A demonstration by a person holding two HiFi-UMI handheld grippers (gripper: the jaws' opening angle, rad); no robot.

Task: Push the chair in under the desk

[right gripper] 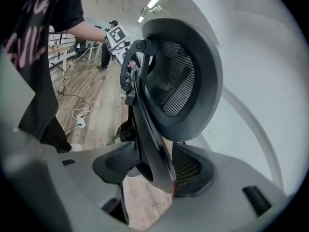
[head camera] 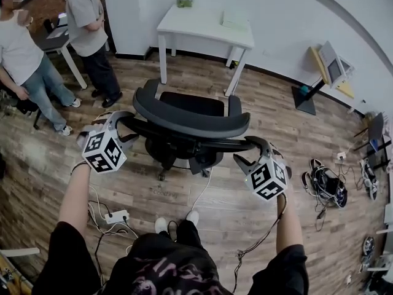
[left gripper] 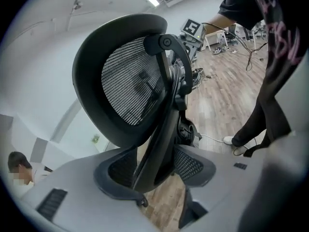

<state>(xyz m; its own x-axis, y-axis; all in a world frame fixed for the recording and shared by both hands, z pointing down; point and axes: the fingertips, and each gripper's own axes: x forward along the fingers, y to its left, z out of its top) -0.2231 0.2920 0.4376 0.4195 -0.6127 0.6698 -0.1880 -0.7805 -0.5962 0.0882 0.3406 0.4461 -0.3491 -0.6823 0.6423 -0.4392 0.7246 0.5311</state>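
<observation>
left claw (left gripper: 154,170), right claw (right gripper: 153,170) released, astride backrest (head camera: 190,120) edges; chair (head camera: 191,104) base mostly hidden.

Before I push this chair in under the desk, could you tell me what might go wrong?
The left hand-held gripper and right hand-held gripper are both open astride the chair back frame, so they may slip. A white cable lies by the chair's base; rolling could snag it. The armrests might catch the desk legs.
</observation>
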